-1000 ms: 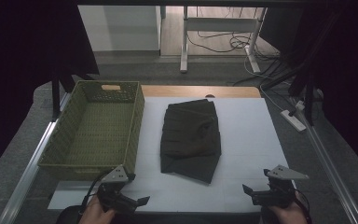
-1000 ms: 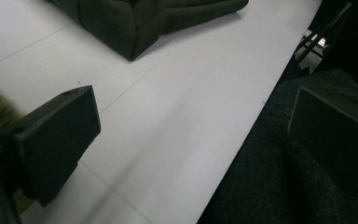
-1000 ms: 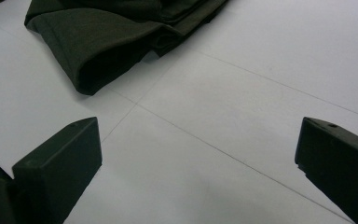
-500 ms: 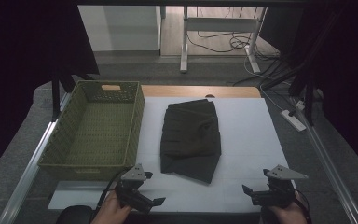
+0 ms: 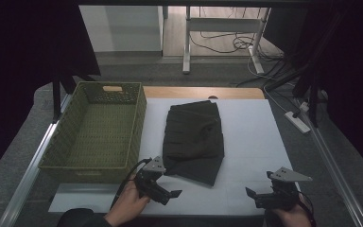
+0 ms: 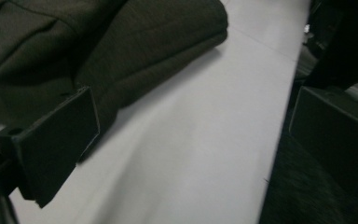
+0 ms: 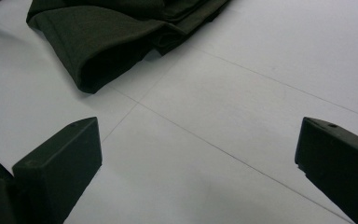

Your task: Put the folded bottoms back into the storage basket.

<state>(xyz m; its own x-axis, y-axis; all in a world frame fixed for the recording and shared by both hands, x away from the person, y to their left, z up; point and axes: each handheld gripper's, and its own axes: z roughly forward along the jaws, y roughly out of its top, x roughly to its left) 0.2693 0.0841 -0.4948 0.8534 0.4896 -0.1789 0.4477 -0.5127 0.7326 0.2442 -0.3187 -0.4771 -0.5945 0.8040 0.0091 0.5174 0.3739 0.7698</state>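
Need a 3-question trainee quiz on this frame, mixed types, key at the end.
1. True or false: the folded dark garment lies inside the green basket.
2. Which gripper is nearer the garment? A) left gripper B) right gripper
3. Fill in: in the right gripper view, the jaws stand wide ____ over the white table cover.

Key: 1 false, it lies on the cover beside the basket. 2 A. 3 open.

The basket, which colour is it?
Olive green, woven; the basket shows best in the high view.
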